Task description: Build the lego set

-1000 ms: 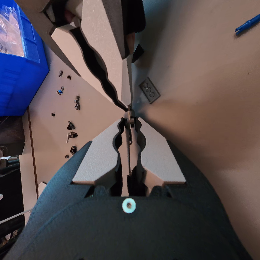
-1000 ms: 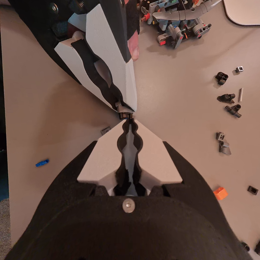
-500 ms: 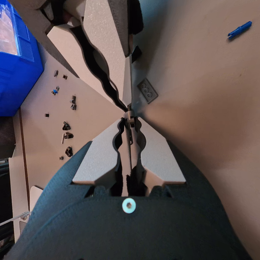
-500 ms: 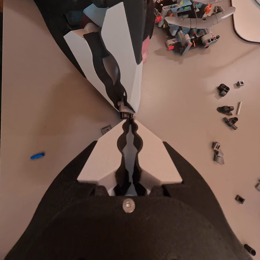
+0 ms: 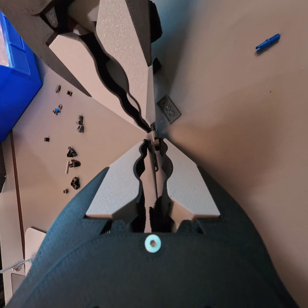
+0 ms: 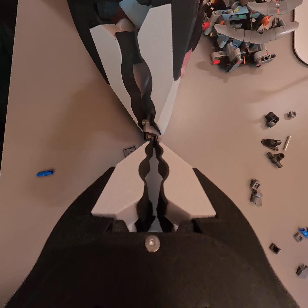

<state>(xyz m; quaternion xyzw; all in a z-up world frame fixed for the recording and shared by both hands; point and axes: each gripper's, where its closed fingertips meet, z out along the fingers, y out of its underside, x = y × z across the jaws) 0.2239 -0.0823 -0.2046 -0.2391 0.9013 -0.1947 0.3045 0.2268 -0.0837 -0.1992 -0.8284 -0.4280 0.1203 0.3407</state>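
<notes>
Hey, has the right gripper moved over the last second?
Yes. The right gripper twisted counterclockwise against the beige table: the small blue plastic pin on its left rose in view, while the loose black plastic connector on its right sank.

Blue pin (image 6: 45, 173), grey plate (image 5: 168, 109), blue bin (image 5: 15, 83), beige table (image 6: 216, 116), white-fingered black tool (image 6: 152, 141).

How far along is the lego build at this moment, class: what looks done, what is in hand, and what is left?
Done: a large part-built model stands on the table. In hand: the left gripper and right gripper meet tip to tip, each shut on an end of a small grey and black piece. Left: loose black connectors, a blue pin and a grey plate lie unused.
</notes>
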